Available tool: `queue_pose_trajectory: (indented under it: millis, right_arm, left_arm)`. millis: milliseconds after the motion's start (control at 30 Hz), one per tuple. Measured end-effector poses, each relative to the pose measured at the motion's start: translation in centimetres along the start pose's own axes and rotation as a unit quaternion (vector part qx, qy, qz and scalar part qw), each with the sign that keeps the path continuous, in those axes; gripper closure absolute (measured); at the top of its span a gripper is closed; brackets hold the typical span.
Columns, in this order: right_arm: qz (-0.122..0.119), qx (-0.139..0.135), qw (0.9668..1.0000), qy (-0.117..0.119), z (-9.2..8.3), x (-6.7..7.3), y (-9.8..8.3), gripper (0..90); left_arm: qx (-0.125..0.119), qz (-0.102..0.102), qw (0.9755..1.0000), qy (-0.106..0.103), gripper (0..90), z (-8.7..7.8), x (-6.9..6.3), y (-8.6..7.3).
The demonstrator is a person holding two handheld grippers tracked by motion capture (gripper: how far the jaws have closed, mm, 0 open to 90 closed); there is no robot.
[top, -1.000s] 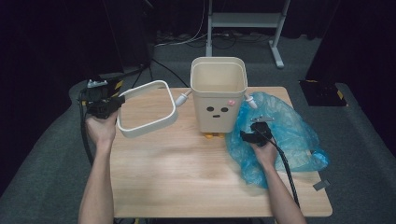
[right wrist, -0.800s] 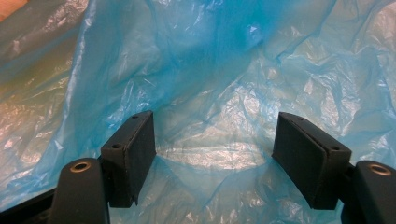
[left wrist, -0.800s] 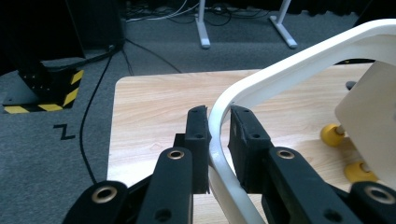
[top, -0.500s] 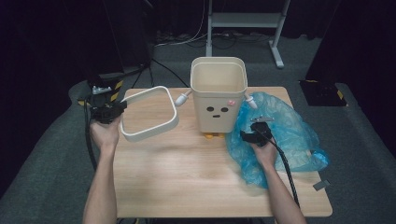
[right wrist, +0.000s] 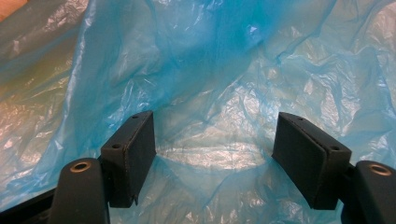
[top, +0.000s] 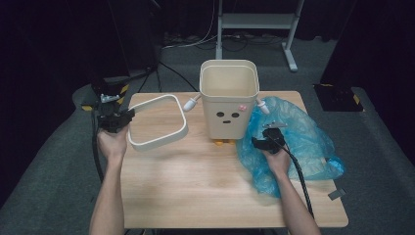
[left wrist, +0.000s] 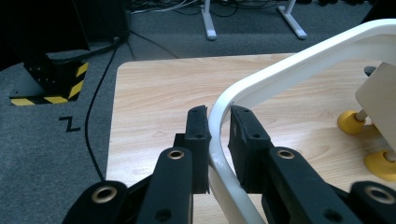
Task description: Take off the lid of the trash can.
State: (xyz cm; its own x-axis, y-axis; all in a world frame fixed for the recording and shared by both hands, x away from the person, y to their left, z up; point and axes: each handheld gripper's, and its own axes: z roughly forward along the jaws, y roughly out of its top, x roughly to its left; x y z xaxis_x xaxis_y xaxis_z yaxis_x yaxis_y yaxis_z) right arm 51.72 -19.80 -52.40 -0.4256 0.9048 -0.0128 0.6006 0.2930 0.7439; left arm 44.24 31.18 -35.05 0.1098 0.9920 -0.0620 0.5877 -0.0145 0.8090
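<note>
The left gripper is clamping the near-left edge of the white ring frame, with both black pads pressing on the rim from either side, as the left gripper view confirms. Compared with a second ago, the frame is sitting lower and closer to flat: it was held tilted up off the wooden table at the far left corner, and it is now coming down toward the tabletop, its far-right corner lying just beside the cream bin. Whether the frame's underside is already touching the wood cannot be told from these views. The right gripper is resting over the blue plastic bag to the right of the bin, with its jaws standing apart and the film lying loose between them; nothing is pinched there, and this hand is holding the same place as before. Judged from this layout, the frame is being parked on the table so that the bag can be handled next. The bin is standing upright and empty at the far middle of the table, and the bag is not yet lining it. The likely next requirement is releasing the frame and closing the right jaws on the bag film.
</note>
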Motion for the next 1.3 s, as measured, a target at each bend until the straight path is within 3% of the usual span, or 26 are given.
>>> queue_pose_trajectory:
  millis: [200, 433, 567, 733, 1300]
  right_arm:
    - [0.0, 0.0, 1.0, 0.0, 0.0, 0.0, 0.0, 29.3]
    - [0.0, 0.0, 1.0, 0.0, 0.0, 0.0, 0.0, 29.3]
    - [0.0, 0.0, 1.0, 0.0, 0.0, 0.0, 0.0, 29.2]
    - [0.0, 0.0, 1.0, 0.0, 0.0, 0.0, 0.0, 29.2]
    - [0.0, 0.0, 1.0, -0.001, 0.0, 0.0, 0.0, 29.0]
  left_arm:
    - [0.003, 0.002, 1.0, 0.0, 78.1, 0.5, -0.2, -0.4]
    - [0.01, -0.013, 0.9998, -0.01, 78.0, 1.6, 0.0, -1.2]
    - [0.013, -0.013, 0.9998, -0.001, 78.0, 1.8, 0.2, -1.5]
    - [0.018, -0.016, 0.9997, -0.007, 78.0, 2.3, 0.1, -2.1]
    - [0.026, -0.015, 0.9995, -0.013, 78.0, 5.2, -1.2, -3.8]
